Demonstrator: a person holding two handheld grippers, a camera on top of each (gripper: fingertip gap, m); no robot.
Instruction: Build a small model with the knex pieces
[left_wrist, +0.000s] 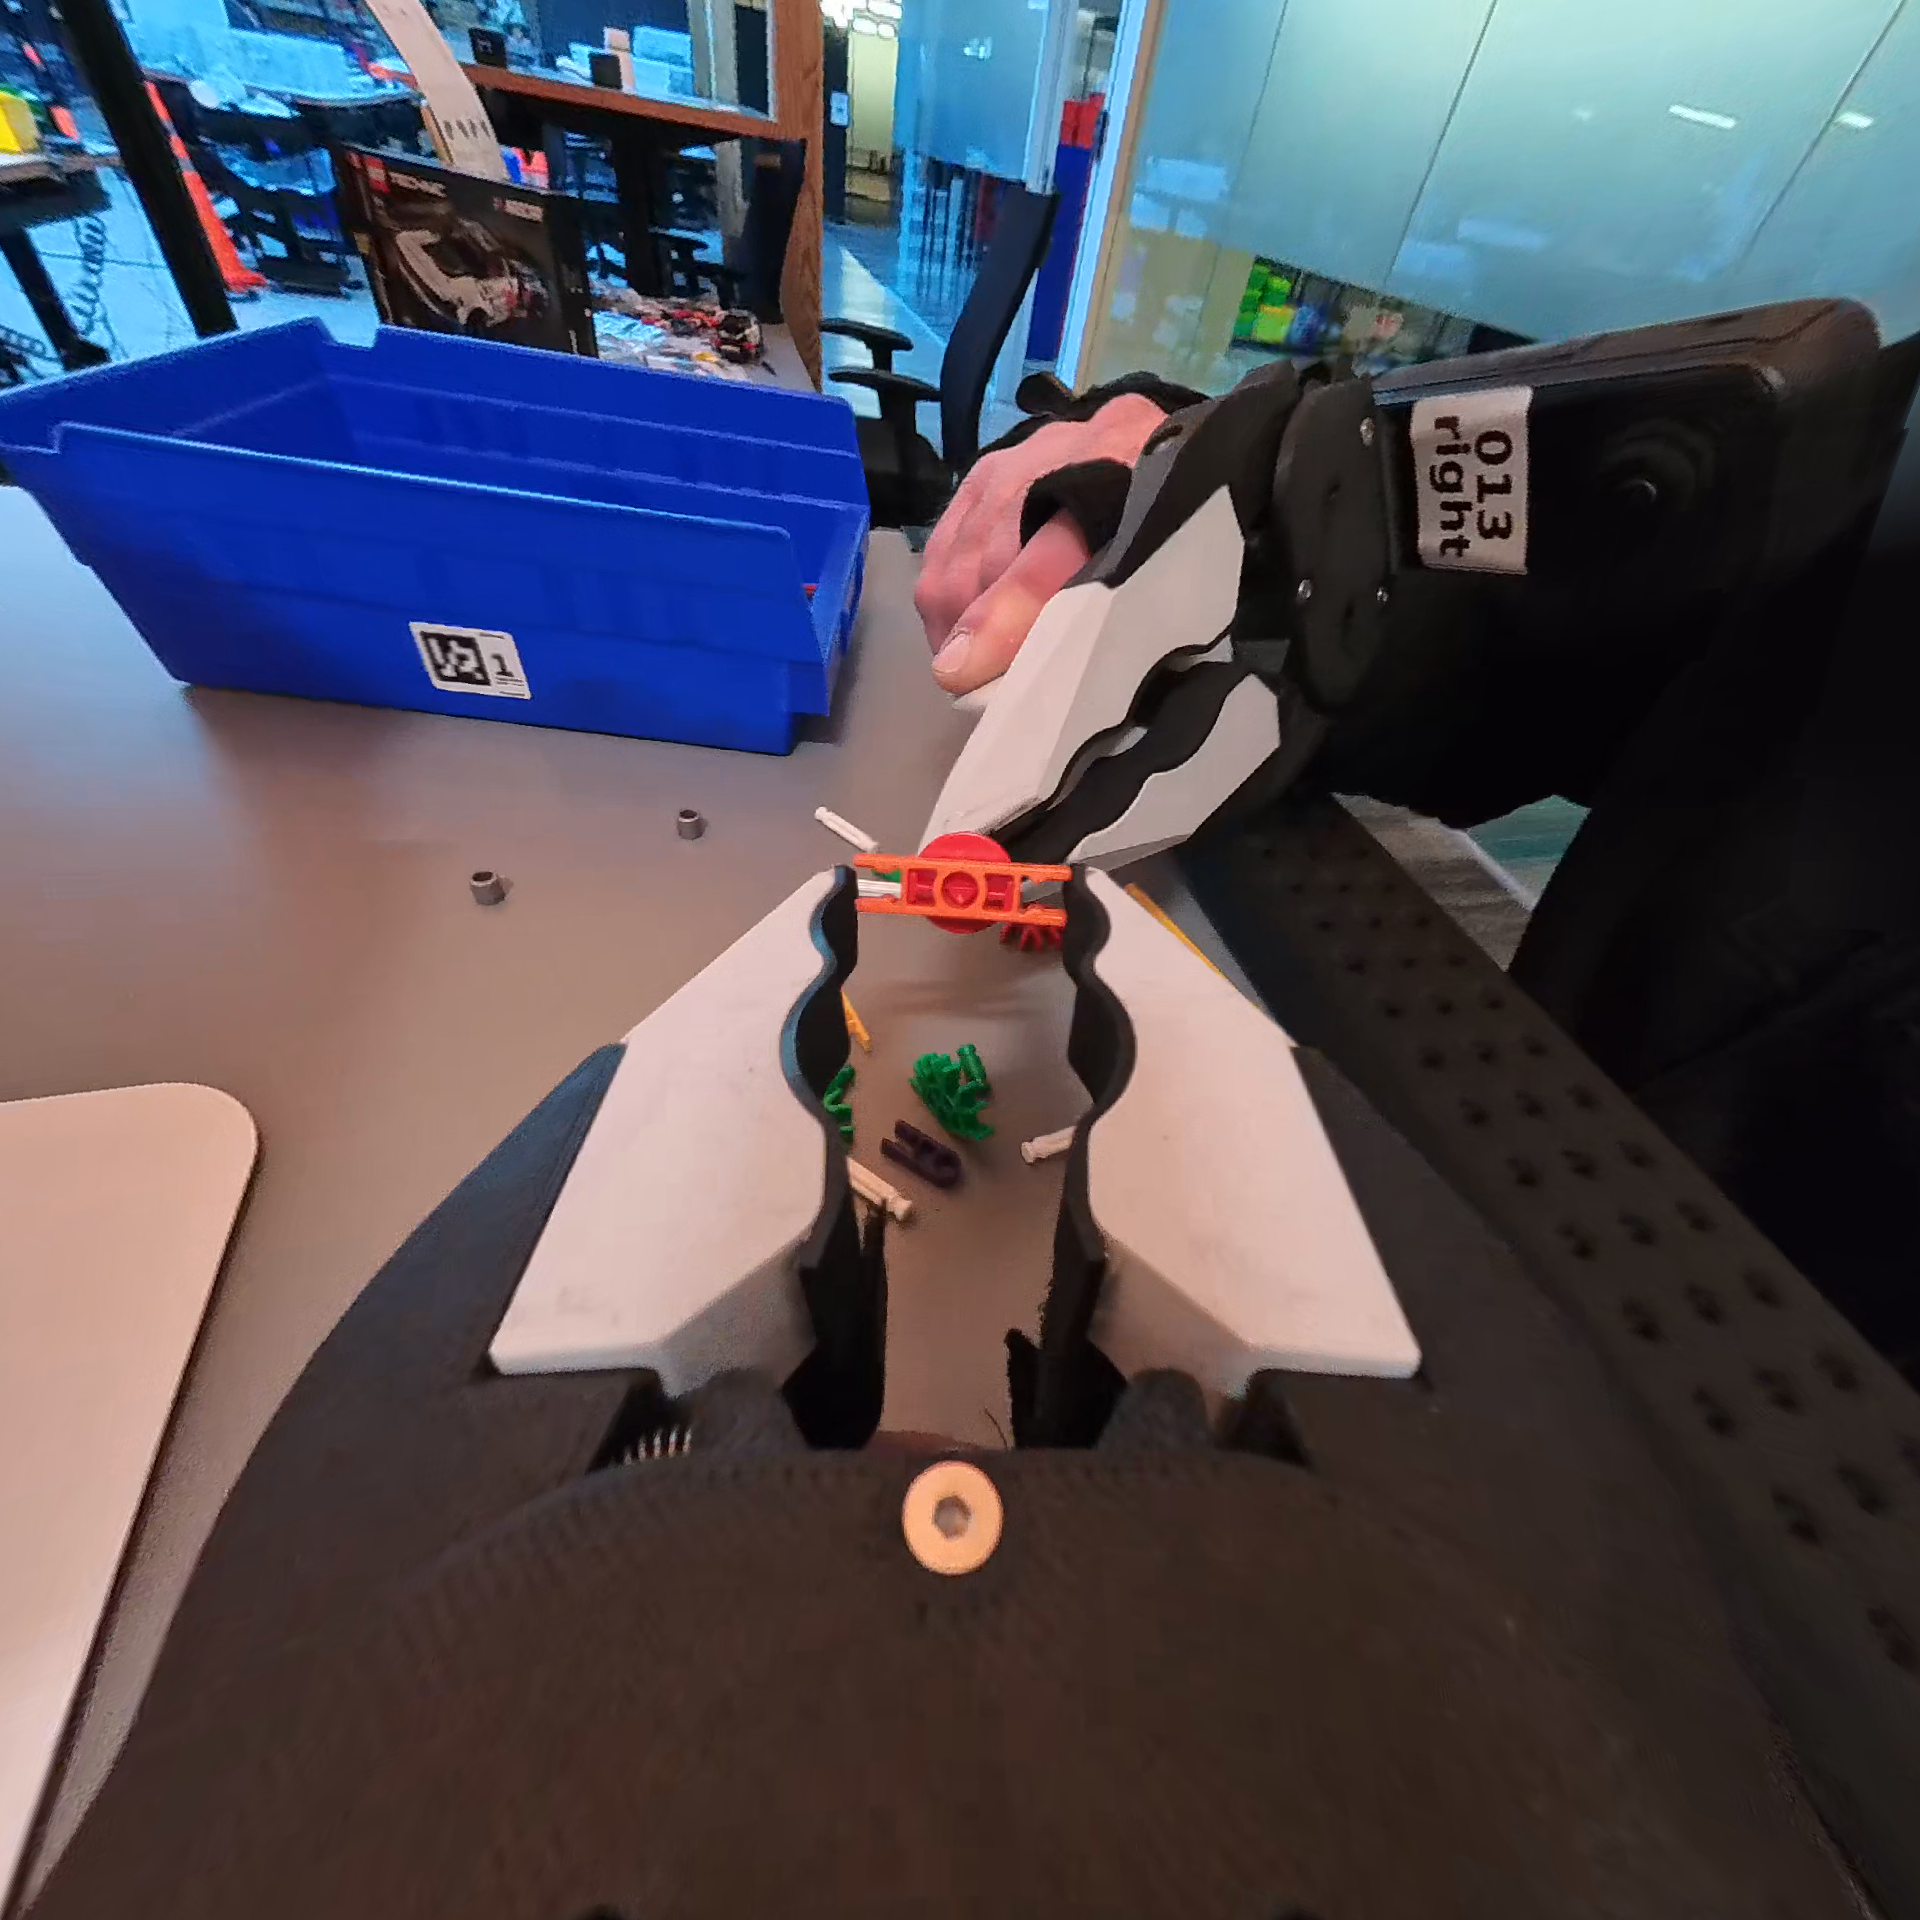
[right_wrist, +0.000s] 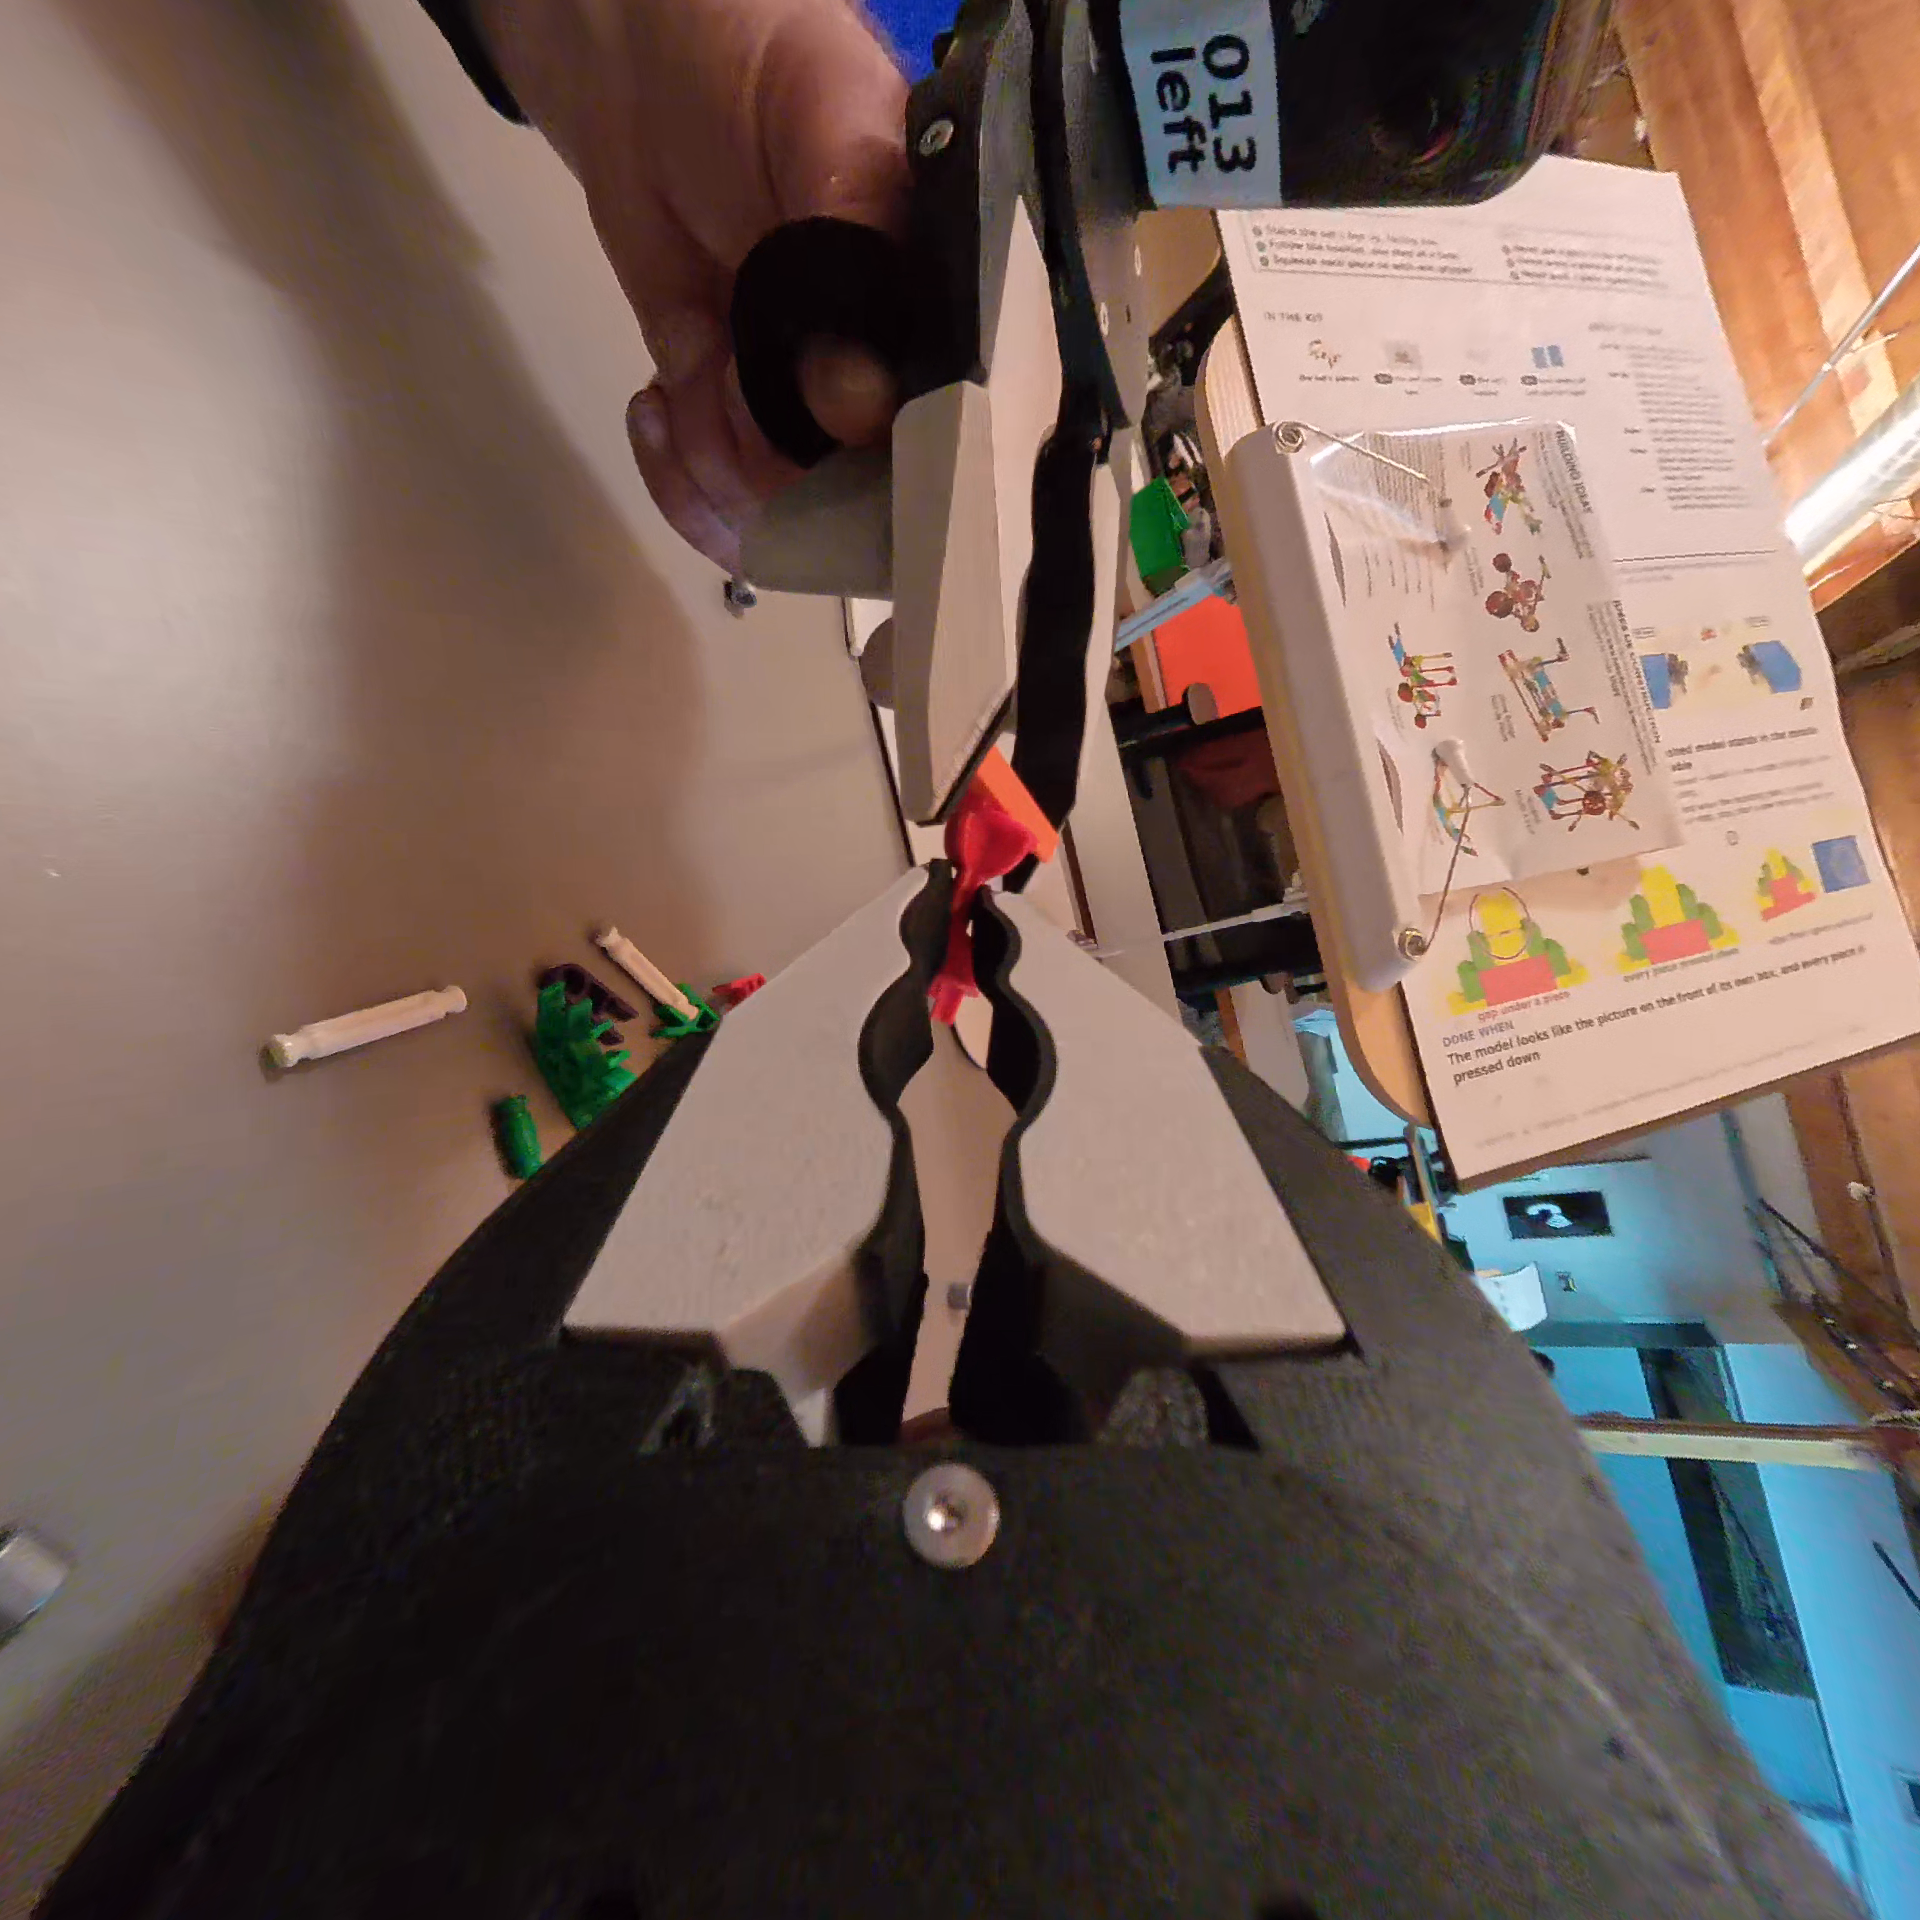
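My left tool (left_wrist: 961, 896) grips an orange connector (left_wrist: 961, 891) across its tips; the right tool (left_wrist: 1023, 836) pinches the red piece (left_wrist: 966, 850) behind it. Green parts (left_wrist: 951, 1093) and a blue bin (left_wrist: 436, 540) sit on the surface (left_wrist: 312, 935).

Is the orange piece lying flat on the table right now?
No, the orange piece is held up off the table, clamped between the left tool's fingertips.

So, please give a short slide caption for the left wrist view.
Left claw grips an orange connector; right claw holds a red piece against it.
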